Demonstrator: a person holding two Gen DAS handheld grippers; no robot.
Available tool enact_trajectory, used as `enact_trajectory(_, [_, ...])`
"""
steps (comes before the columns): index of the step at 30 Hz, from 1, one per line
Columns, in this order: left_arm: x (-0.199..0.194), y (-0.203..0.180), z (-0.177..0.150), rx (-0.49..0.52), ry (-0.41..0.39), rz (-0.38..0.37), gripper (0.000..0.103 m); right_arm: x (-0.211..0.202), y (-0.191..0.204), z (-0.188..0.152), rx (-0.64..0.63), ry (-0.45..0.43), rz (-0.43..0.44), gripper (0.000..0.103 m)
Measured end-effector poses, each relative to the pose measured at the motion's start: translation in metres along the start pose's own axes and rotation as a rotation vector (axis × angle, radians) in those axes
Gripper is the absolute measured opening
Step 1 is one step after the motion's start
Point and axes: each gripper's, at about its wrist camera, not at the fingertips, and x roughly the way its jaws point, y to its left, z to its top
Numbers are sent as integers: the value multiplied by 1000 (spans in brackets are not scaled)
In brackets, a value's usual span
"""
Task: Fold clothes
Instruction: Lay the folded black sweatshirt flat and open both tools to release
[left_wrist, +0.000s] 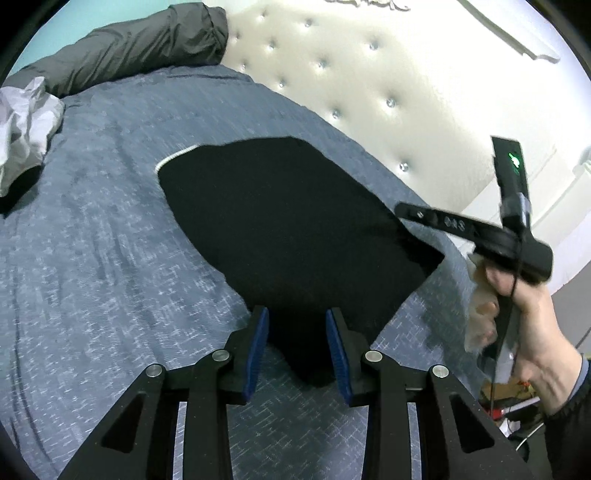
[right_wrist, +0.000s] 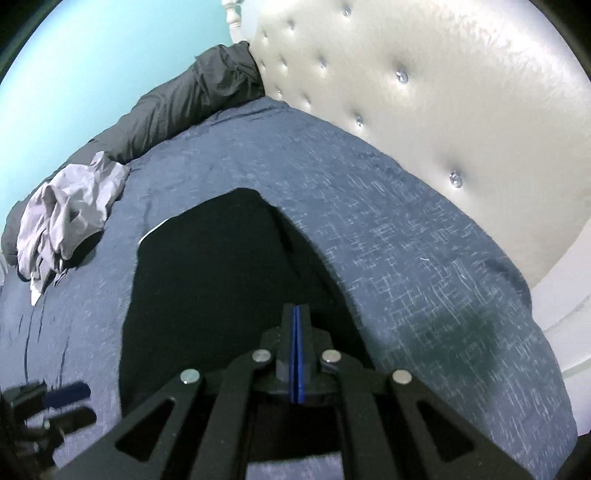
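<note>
Left tongs (left_wrist: 297, 345) released over black garment (left_wrist: 288, 225), right tongs (right_wrist: 297, 354) clenched, any fabric between them unclear, blue bedspread (left_wrist: 92, 236)

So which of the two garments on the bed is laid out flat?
The black garment, spread flat beside both grippers. The pale grey one lies crumpled in a heap near the dark pillow.

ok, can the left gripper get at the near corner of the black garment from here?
Probably yes. The left gripper is open with the black garment's near corner already between its pads, and nothing lies in between. The right gripper is shut at the other side.
</note>
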Motion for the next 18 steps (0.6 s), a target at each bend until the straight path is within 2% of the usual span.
enact_trajectory(8, [-35, -2, 2, 2, -38, 16, 37, -39, 25, -17, 1, -47, 0, 0])
enact_trajectory(18, [-94, -15, 1, 29, -104, 31, 49, -101, 64, -27, 0, -116, -15, 0])
